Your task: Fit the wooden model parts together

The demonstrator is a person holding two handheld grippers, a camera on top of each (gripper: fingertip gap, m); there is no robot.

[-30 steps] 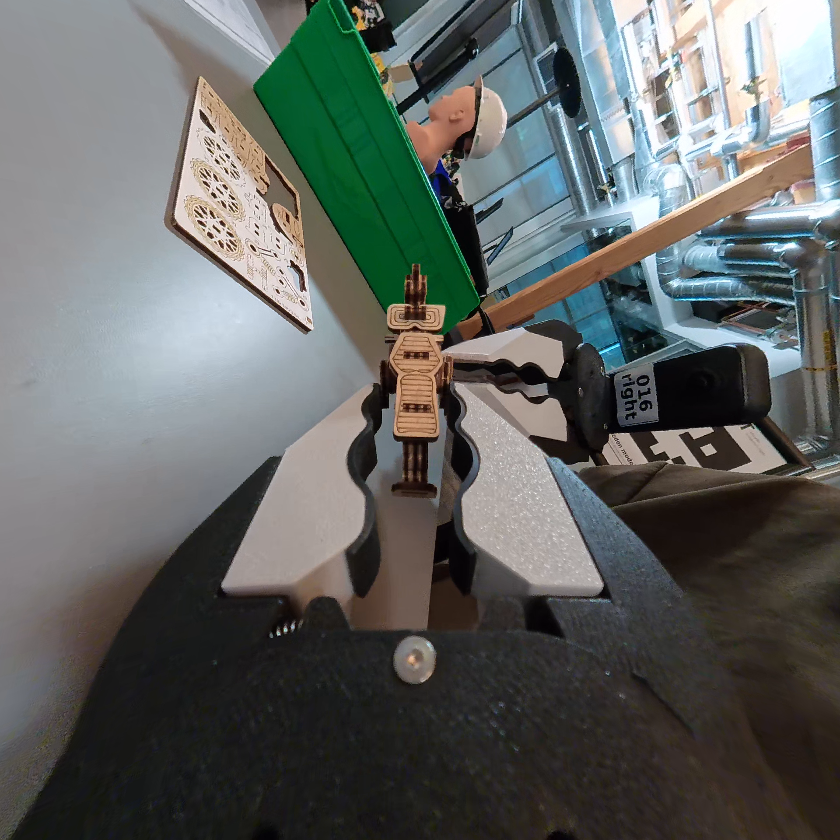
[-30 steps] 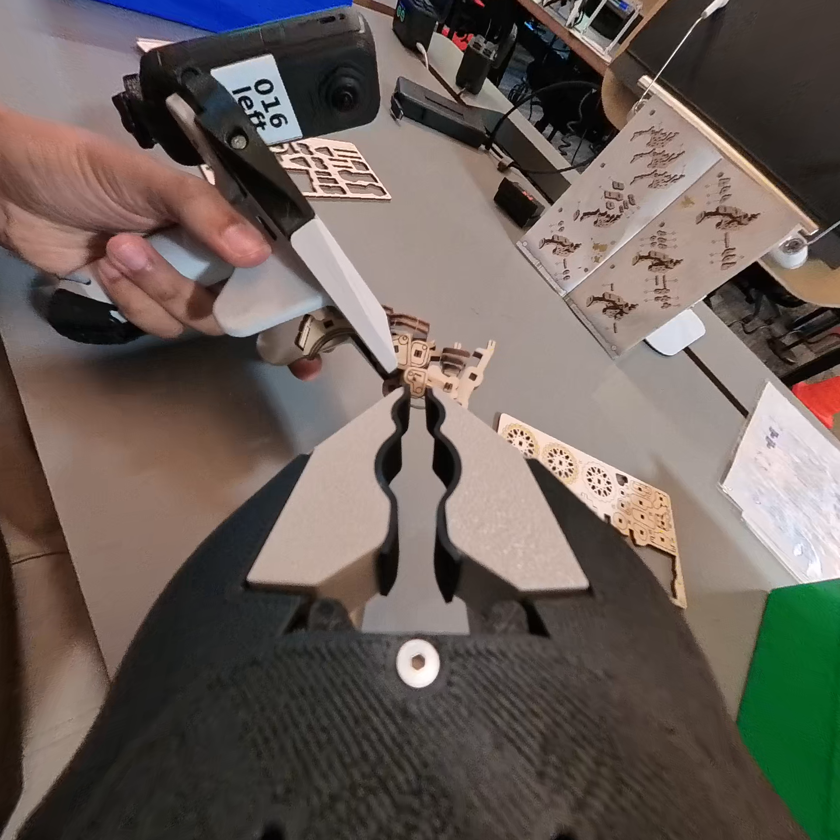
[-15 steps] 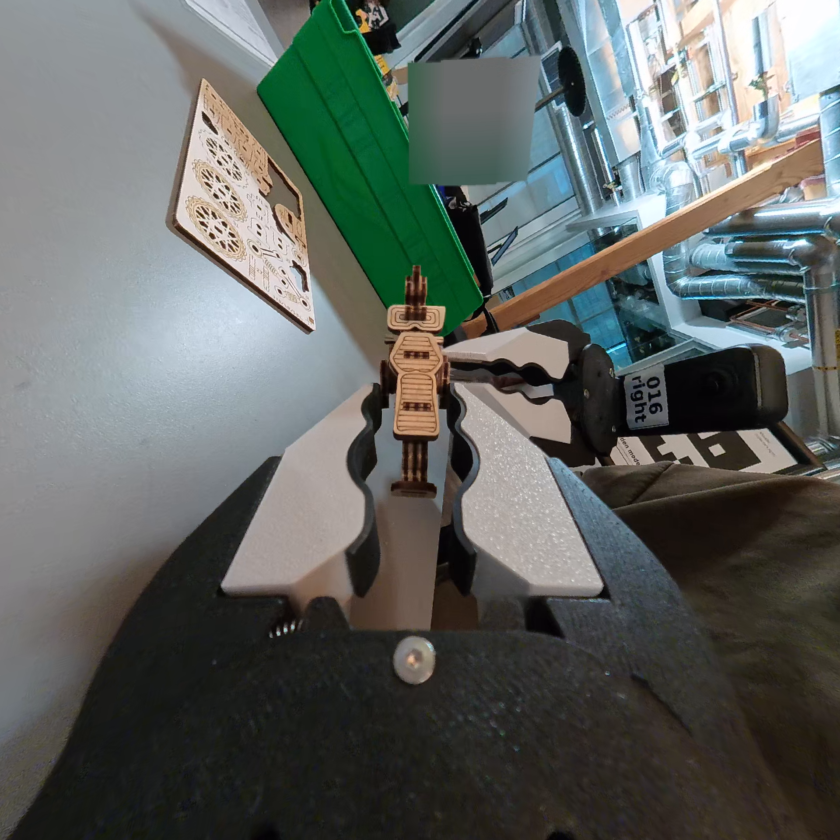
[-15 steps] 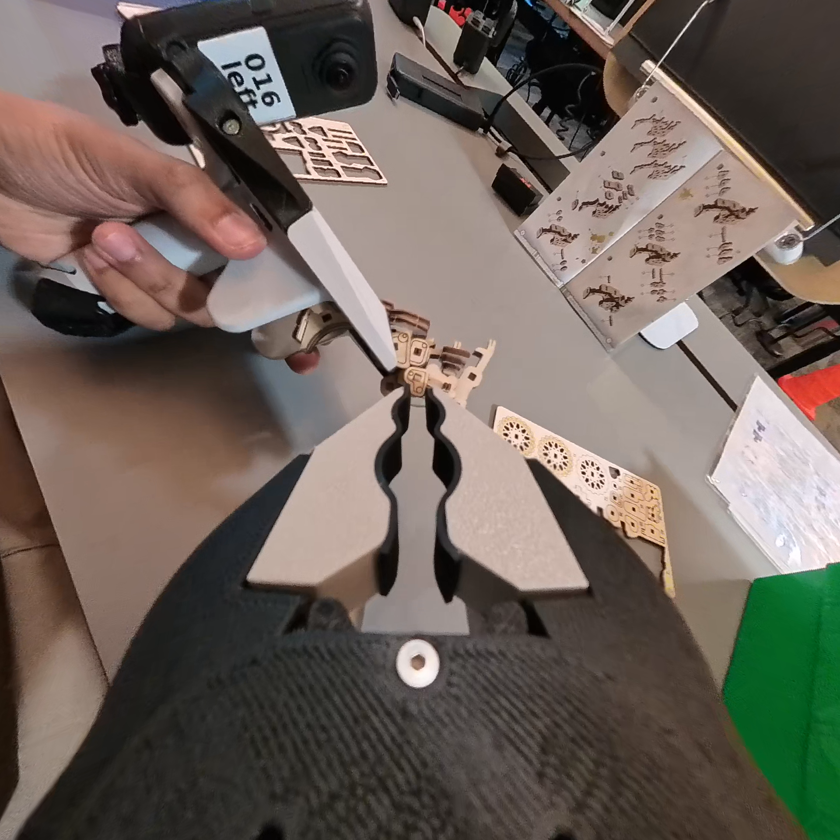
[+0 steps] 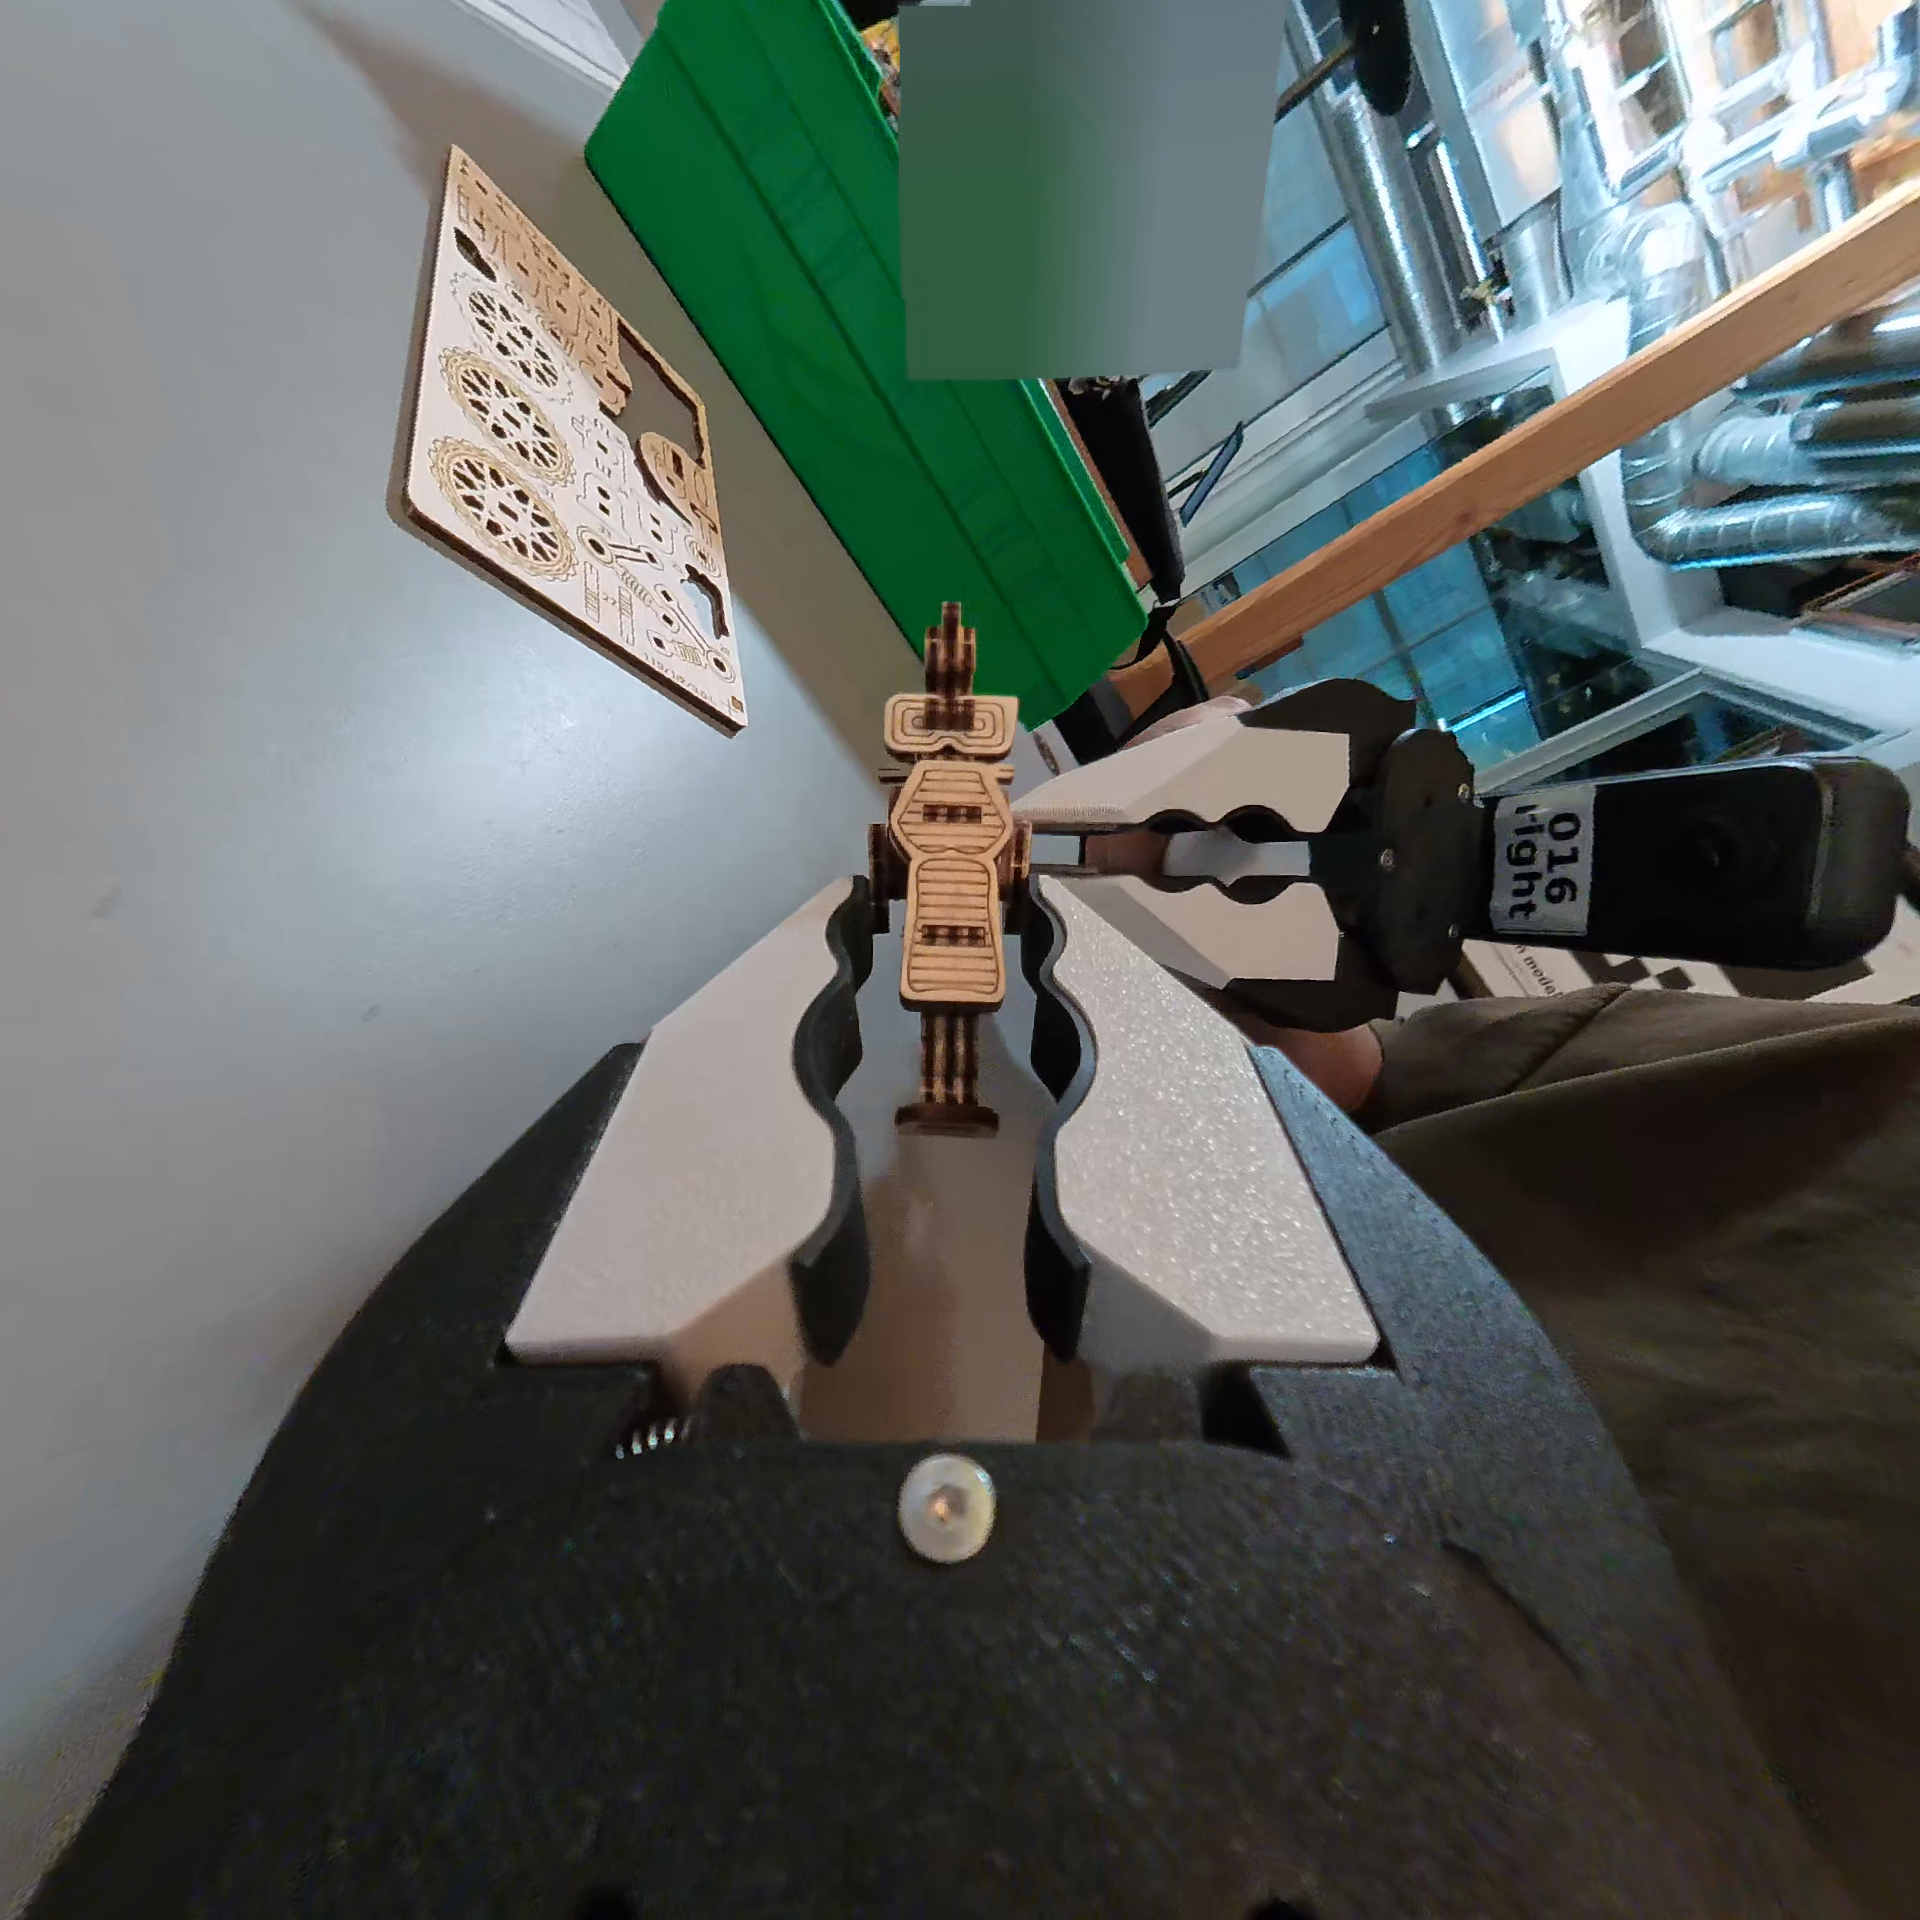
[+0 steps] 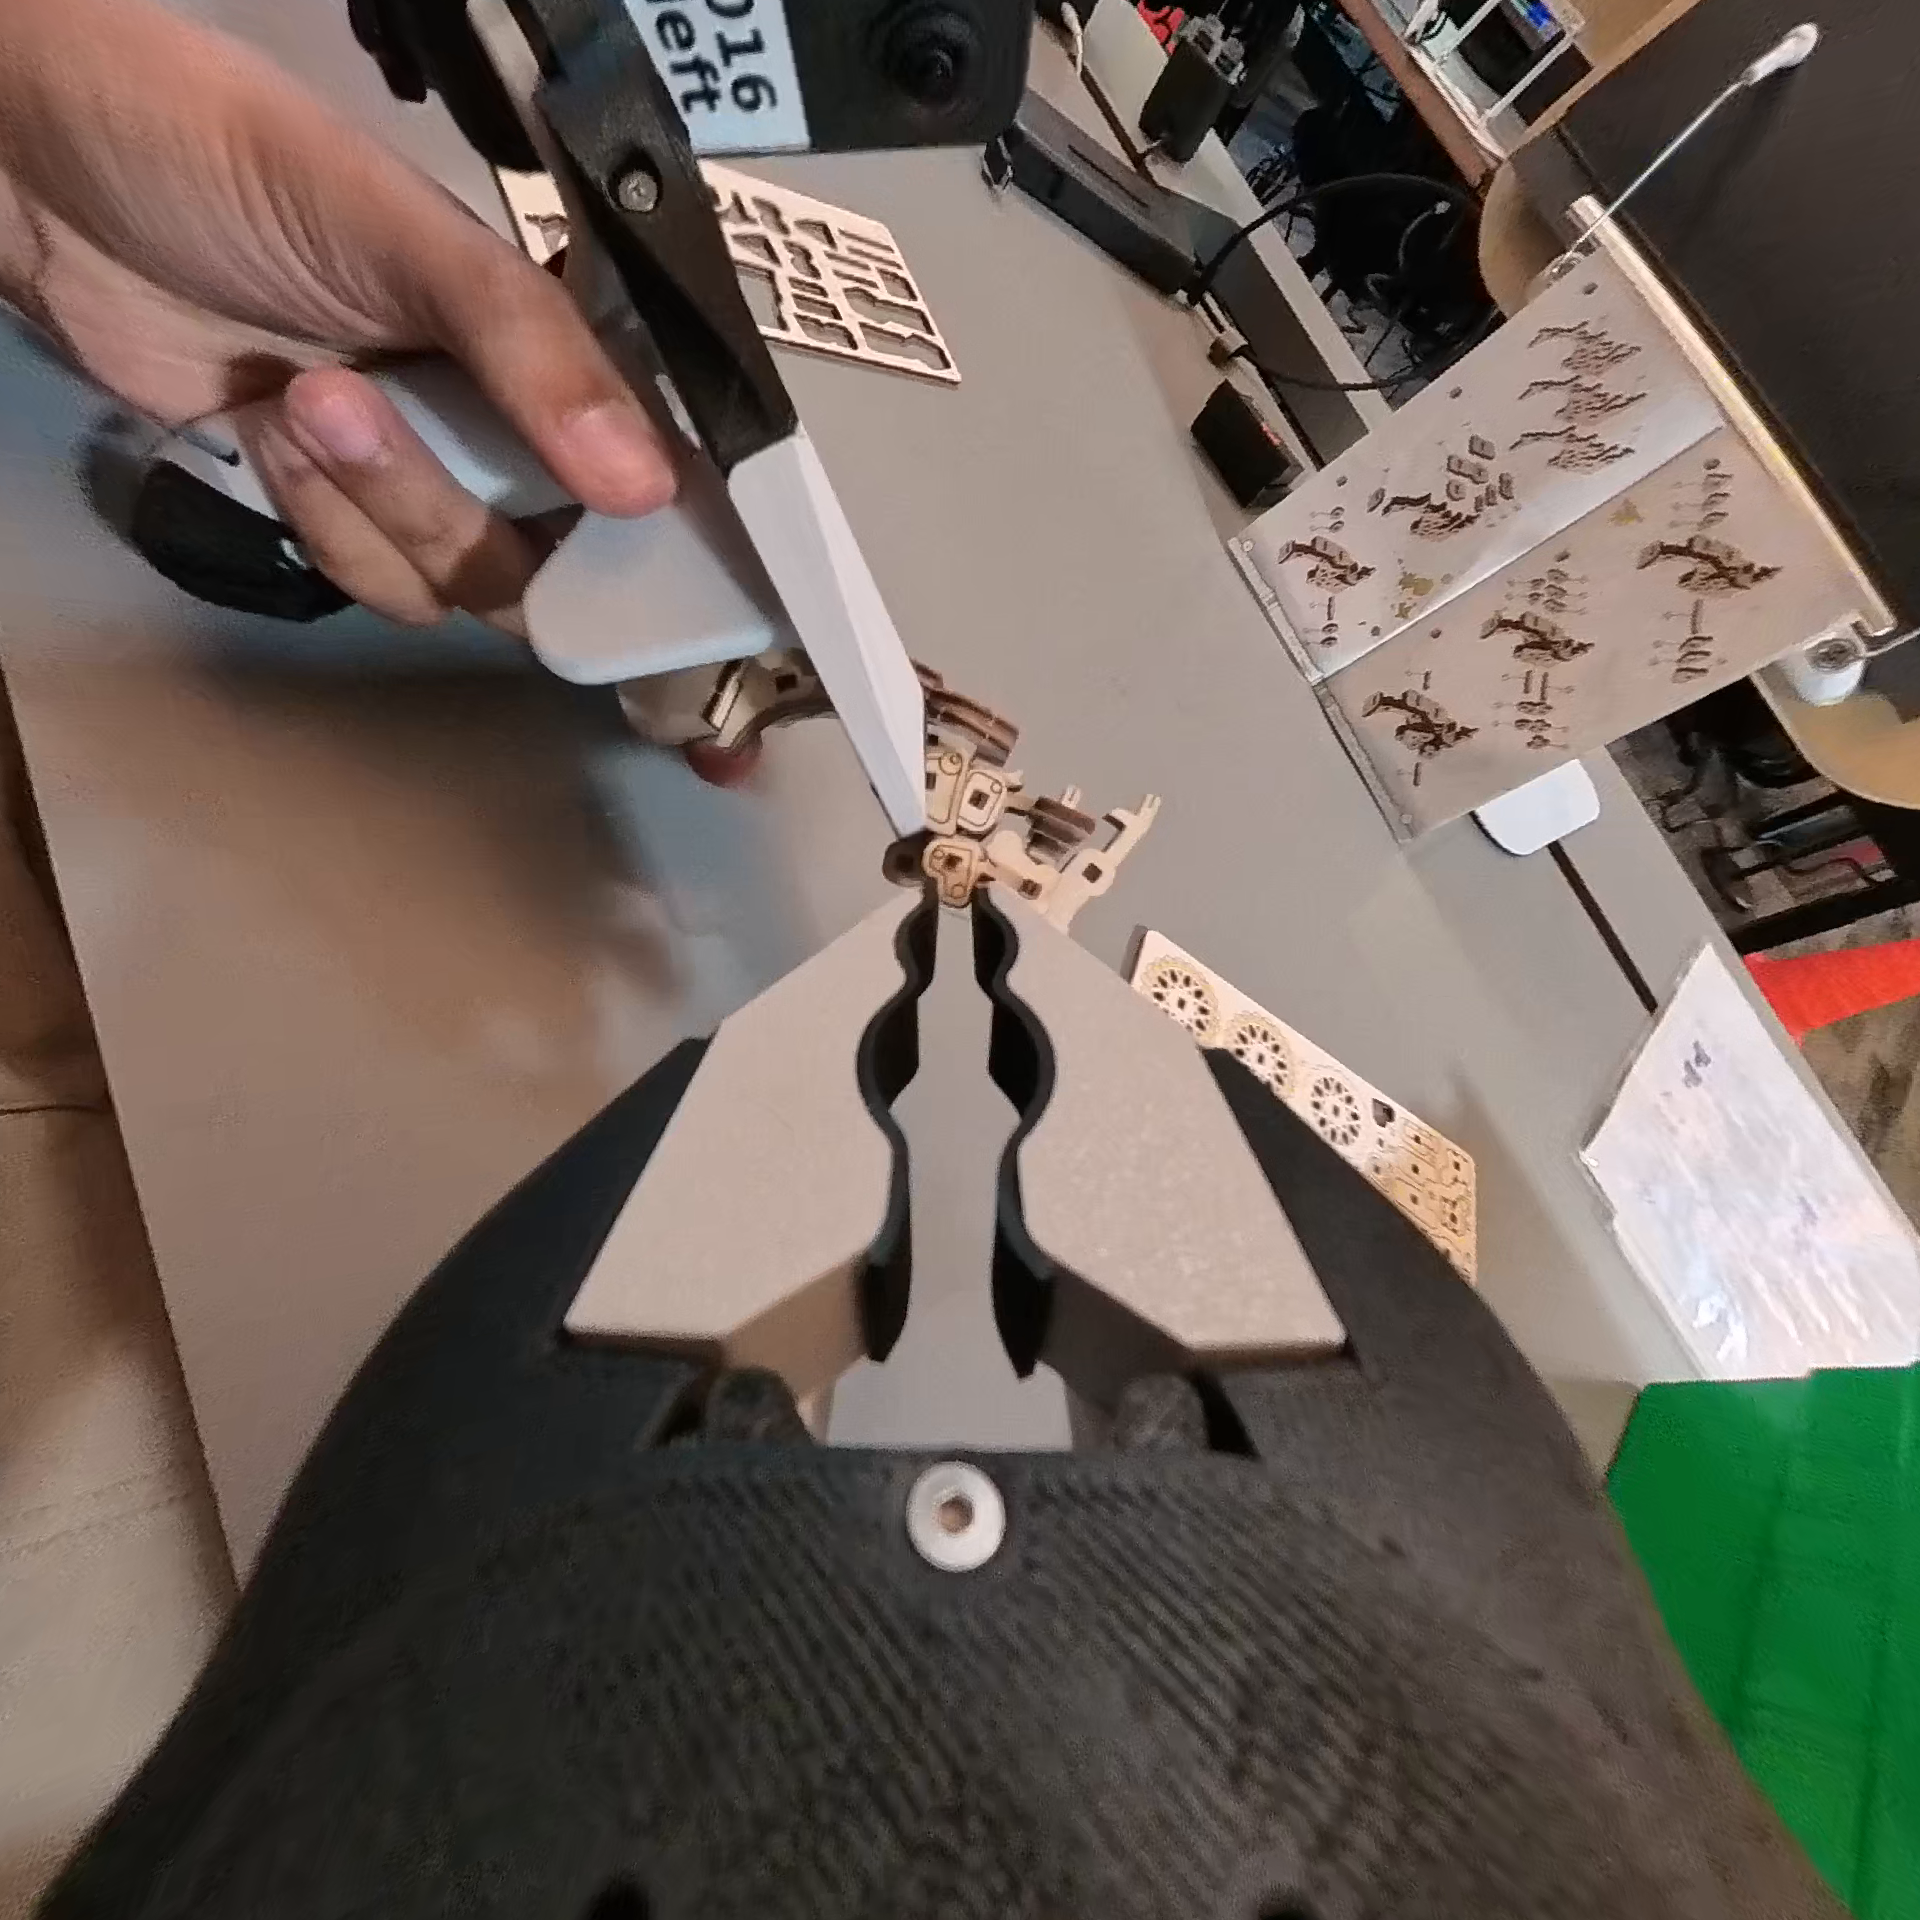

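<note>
Left wrist view: the left gripper (image 5: 948,914) still clamps the model (image 5: 951,894), long axis running straight ahead along the fingers, above the table (image 5: 208,935). The right gripper (image 6: 948,902), almost closed, now comes in more level, pinching the model's side.

Grey table (image 6: 1091,623), matte top; we log these items lying directly on it:

- Laser-cut plywood sheet with gear wheels (image 5: 551,457), some parts already punched out, flat near the green bin (image 5: 831,343) at one edge.
- Second plywood sheet (image 6: 831,301), mostly emptied slots, toward the far side.
- Illustrated instruction sheets on a tilted stand (image 6: 1558,561), by the far edge.
- Paper in a clear sleeve (image 6: 1766,1174), flat, between the stand and the green bin.
- Black box-shaped devices with cables (image 6: 1132,218), along the far edge; we cannot tell their kind.
</note>
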